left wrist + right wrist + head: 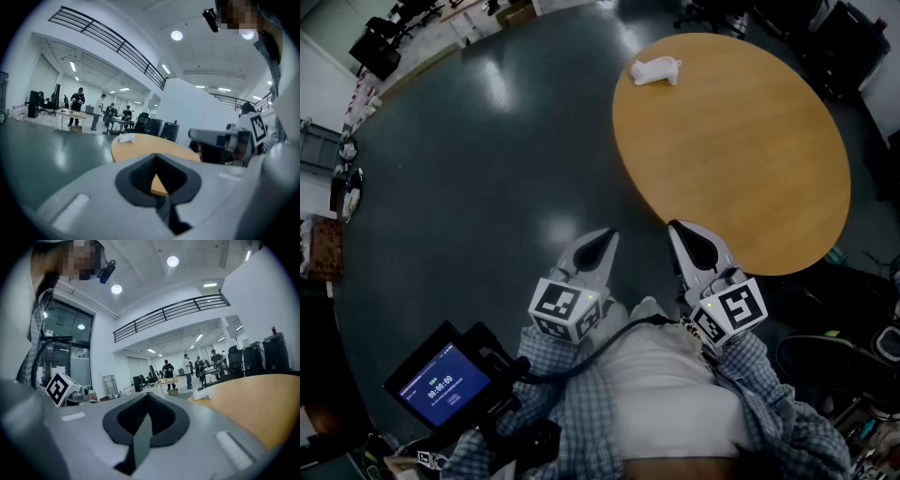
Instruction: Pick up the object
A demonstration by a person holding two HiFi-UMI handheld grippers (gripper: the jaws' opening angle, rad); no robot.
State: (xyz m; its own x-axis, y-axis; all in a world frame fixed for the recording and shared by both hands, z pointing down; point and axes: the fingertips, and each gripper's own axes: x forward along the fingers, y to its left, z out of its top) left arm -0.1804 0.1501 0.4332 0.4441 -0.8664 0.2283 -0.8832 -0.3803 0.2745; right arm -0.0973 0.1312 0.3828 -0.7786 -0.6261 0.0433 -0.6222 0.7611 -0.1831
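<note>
A small white soft toy [656,70] lies near the far edge of a round wooden table [741,159]. Both grippers hang close to my body, short of the table's near edge. My left gripper [598,246] is shut with nothing in it, out over the dark floor. My right gripper [692,242] is also shut and empty, its tips just before the table rim. In the left gripper view the toy [125,138] sits far off on the table [145,146], beyond the left gripper [157,177]. The right gripper view shows the toy [205,393] past the right gripper [147,422].
A handheld device with a blue screen [441,382] sits at my lower left. Dark glossy floor [487,169] surrounds the table. Black chairs and equipment [844,47] stand behind the table. Several people stand at desks [75,115] far across the hall.
</note>
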